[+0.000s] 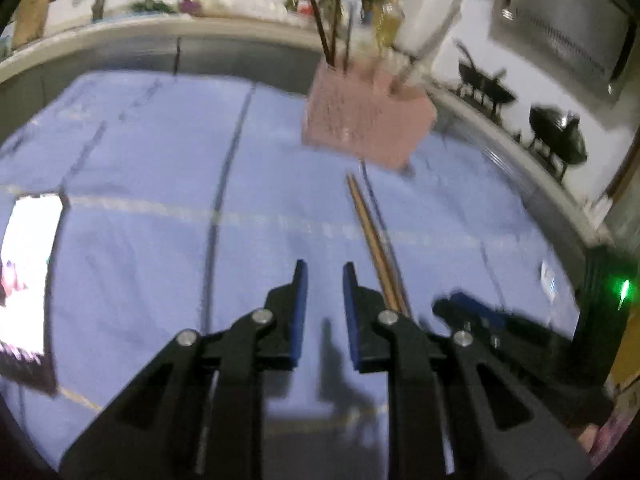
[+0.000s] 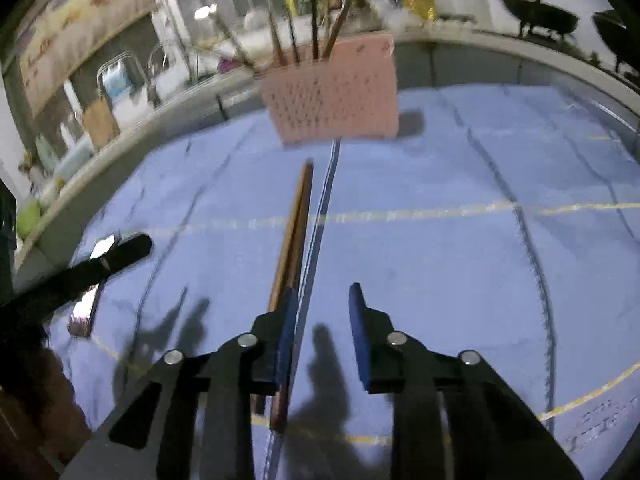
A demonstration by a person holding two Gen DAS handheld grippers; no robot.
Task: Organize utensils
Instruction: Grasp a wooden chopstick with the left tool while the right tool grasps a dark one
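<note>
A pair of brown chopsticks (image 1: 376, 240) lies on the blue cloth (image 1: 160, 160), pointing toward a pink perforated utensil holder (image 1: 360, 124) that has several sticks and utensils standing in it. My left gripper (image 1: 325, 266) hovers just left of the chopsticks, its blue pads a narrow gap apart with nothing between them. In the right wrist view the chopsticks (image 2: 298, 220) run from in front of the holder (image 2: 332, 96) back under my right gripper's left finger. My right gripper (image 2: 324, 290) is open with only cloth in the gap.
A lit phone (image 1: 28, 272) lies on the cloth at the left. A grey counter rim (image 1: 120, 40) curves behind the cloth, with cluttered items on it. Dark pans (image 1: 556, 136) sit at the far right. The other gripper (image 2: 120, 252) shows at the left edge.
</note>
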